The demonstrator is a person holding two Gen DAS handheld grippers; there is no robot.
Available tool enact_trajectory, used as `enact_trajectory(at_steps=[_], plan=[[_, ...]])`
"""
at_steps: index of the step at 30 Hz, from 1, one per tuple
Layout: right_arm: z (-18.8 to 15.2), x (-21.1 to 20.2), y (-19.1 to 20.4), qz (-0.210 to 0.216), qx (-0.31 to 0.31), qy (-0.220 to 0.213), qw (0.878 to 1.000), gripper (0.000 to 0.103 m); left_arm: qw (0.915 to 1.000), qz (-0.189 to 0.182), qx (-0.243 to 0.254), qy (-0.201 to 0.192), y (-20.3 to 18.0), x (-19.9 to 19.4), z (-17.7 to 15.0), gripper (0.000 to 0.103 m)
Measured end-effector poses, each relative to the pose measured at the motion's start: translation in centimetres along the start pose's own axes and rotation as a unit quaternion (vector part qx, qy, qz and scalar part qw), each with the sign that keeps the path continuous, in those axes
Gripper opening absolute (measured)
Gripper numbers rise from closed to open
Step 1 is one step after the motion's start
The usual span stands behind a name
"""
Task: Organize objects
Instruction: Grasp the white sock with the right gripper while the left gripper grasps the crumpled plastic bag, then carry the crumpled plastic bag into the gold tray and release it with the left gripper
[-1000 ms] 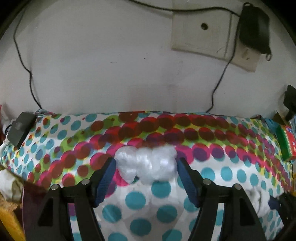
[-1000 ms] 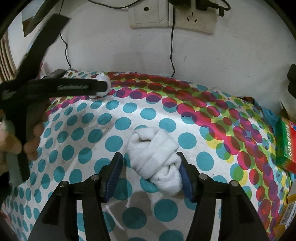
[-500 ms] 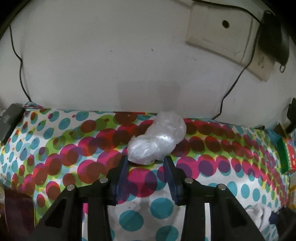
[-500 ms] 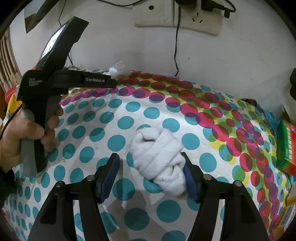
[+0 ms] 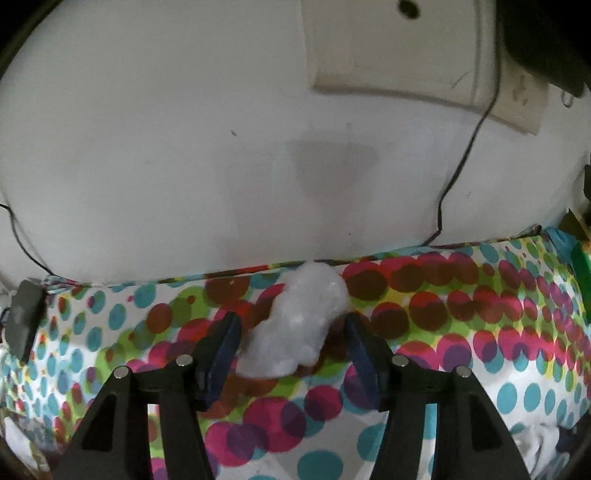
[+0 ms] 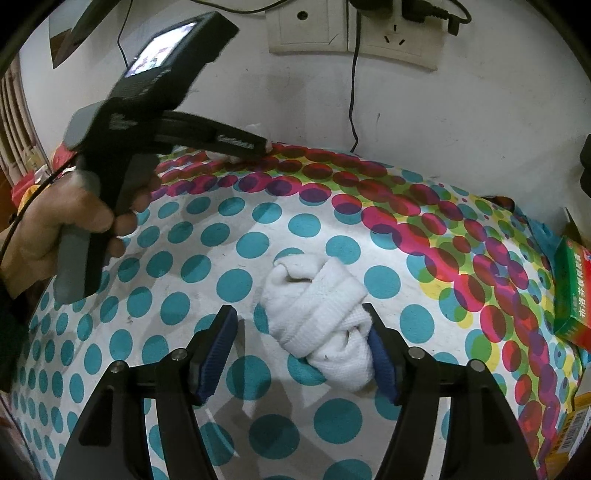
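A crumpled white plastic bag [image 5: 299, 321] is seen lying on the polka-dot cloth [image 5: 480, 332] close to the back edge, where the cloth meets the white wall [image 5: 184, 147]. The left gripper [image 5: 291, 334] is held around the near end of the bag with its jaws parted — the blue-padded fingers [image 5: 221, 343] stand on either side of it, with a little cloth visible between each pad and the plastic, so nothing is gripped. From the right wrist view the left gripper [image 6: 264, 147] is shown from the side, reaching toward the wall, with the handle clasped in the person's left hand [image 6: 70, 225]; only a scrap of white is visible at its tip. A rolled white towel [image 6: 321, 325] lies on the teal-dotted part of the cloth, well apart from the bag. The right gripper [image 6: 301, 341] is set wide open around the towel: the right-hand pad is touching or just beside the towel's flank (which of the two cannot be told), while the left-hand pad stands clear of it. Wall sockets [image 6: 354, 33] with a black cable [image 6: 352, 92] hanging down are mounted above the table, and a green box [image 6: 572, 295] lies at the cloth's right edge.
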State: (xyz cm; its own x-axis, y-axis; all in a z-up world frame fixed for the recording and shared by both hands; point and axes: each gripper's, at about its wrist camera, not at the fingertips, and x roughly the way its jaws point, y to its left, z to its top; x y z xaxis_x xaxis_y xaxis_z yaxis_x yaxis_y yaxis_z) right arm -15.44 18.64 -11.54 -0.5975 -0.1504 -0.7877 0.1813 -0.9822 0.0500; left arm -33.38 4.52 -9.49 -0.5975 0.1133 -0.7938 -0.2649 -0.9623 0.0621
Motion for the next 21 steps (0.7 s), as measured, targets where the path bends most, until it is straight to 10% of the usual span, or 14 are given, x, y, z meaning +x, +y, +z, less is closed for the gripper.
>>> enact_trajectory(at_steps=[6, 21], plan=[[0.0, -0.1, -0.1, 0.002, 0.002, -0.001, 1.000, 0.066, 0.9992, -0.028, -0.028, -0.004, 0.8, 0.2, -0.5, 0.033], [0.3, -0.1, -1.2, 0.016, 0.034, -0.011, 0.999, 0.046, 0.9972, -0.052, -0.054, -0.010, 0.8, -4.5, -4.7, 0.030]])
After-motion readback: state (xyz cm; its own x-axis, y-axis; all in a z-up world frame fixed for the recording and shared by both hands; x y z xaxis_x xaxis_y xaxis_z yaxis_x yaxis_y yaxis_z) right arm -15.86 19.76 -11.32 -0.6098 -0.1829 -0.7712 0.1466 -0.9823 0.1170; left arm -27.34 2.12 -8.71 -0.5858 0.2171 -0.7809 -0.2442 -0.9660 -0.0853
